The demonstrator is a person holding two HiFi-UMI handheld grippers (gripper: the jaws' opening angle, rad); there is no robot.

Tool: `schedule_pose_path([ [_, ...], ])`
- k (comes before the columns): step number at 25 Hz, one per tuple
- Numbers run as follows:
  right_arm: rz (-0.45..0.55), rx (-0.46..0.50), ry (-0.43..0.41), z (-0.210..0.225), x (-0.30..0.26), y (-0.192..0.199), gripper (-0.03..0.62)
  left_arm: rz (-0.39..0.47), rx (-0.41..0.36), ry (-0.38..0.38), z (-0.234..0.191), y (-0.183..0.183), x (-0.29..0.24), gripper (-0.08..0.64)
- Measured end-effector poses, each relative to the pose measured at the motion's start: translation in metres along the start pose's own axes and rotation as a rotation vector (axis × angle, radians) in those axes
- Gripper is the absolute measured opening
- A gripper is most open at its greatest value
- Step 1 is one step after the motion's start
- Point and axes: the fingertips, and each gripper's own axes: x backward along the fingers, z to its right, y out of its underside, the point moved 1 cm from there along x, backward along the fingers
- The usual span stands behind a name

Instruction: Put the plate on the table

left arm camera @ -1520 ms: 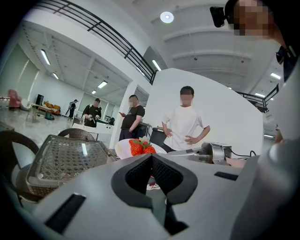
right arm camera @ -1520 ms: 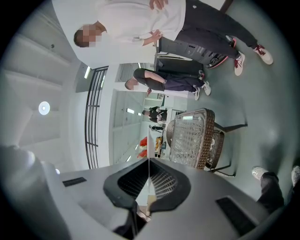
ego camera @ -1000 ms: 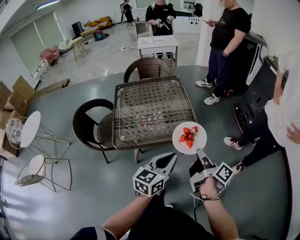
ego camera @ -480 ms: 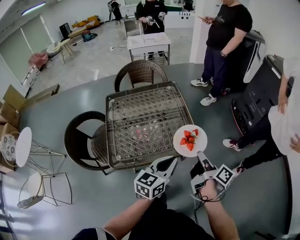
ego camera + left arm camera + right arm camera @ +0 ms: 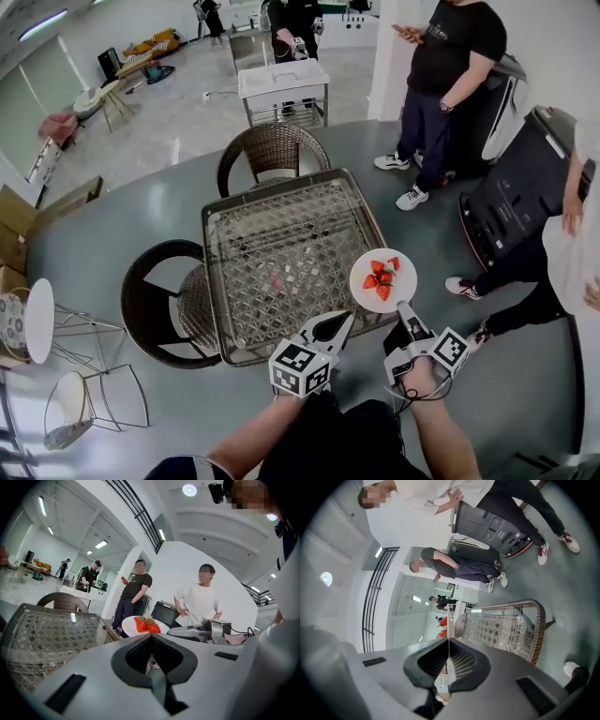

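A white plate (image 5: 382, 279) with several strawberries (image 5: 380, 274) on it hangs level over the near right corner of the glass-topped wicker table (image 5: 281, 234). My right gripper (image 5: 404, 312) is shut on the plate's near rim. In the right gripper view the plate (image 5: 448, 625) shows edge-on as a thin line running out from my right gripper (image 5: 449, 641), with the strawberries (image 5: 442, 631) beside it. My left gripper (image 5: 335, 326) is shut and holds nothing, just left of the plate at the table's near edge. The left gripper view looks past my left gripper (image 5: 152, 637) to the plate (image 5: 133, 626).
One wicker chair (image 5: 270, 150) stands at the table's far side and another (image 5: 159, 300) at its left. A person (image 5: 441, 84) stands to the far right, a second person (image 5: 562, 253) at the right edge by a black machine (image 5: 520, 178). White wire chairs (image 5: 42, 323) stand at the left.
The table has drawn nearer and shifted left in the head view. Both grippers keep their pose, and the plate stays held in the right one over the table's corner.
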Motion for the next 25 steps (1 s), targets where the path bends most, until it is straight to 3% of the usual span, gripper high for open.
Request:
schedule_pose_path([
  [8, -0.013, 0.023, 0.074, 0.033, -0.027, -0.013, 0.011, -0.011, 0.002, -0.019, -0.025, -0.001, -0.013, 0.005],
  [25, -0.213, -0.007, 0.173, 0.122, -0.089, -0.021, 0.011, -0.030, 0.059, -0.157, -0.050, 0.018, -0.052, 0.005],
])
